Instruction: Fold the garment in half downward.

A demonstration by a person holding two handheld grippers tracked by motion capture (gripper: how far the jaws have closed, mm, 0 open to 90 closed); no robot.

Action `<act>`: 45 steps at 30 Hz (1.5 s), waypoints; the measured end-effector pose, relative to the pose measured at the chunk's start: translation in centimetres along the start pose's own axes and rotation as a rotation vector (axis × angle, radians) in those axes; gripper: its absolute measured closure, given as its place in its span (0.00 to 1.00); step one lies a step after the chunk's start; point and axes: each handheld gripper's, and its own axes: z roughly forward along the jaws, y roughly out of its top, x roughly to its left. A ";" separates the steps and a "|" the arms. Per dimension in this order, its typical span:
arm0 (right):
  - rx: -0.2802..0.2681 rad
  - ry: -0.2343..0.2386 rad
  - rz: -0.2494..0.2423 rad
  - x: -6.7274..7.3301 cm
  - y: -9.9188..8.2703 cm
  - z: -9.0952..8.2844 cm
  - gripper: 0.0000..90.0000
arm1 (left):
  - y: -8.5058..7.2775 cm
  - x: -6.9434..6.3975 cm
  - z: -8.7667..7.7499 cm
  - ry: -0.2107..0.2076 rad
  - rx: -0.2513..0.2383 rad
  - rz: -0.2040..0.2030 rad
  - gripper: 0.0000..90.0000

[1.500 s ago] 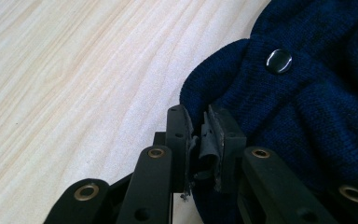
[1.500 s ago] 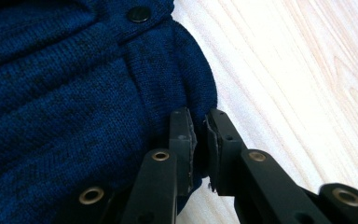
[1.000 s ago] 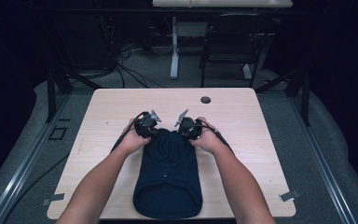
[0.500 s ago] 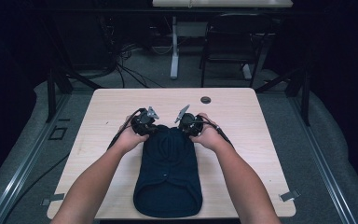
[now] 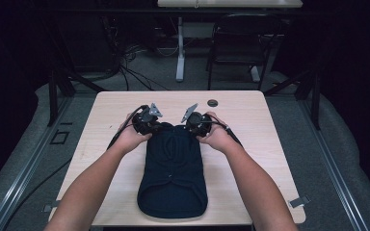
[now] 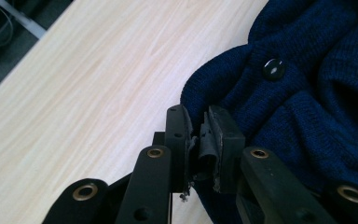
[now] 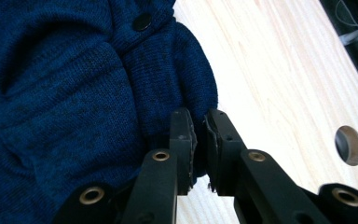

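Under both hands [image 5: 134, 137], dark sweater's [image 5: 173, 168] far edge, grip unclear.

No text, label, brand or number can be read anywhere (buttons and wood are plain).

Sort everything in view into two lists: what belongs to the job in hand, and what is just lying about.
In the job:
- dark blue knitted buttoned garment, lying on the light wooden table
- left gripper, shut on the garment's edge
- right gripper, shut on the garment's edge

Just lying about:
- round hole in the tabletop
- dark chair behind the table
- cables on the floor
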 end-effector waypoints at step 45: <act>-0.151 -0.253 -0.050 -2.8 3.8 -7.6 0.90 | 6.0 1.5 -6.9 0.225 -0.139 0.109 0.88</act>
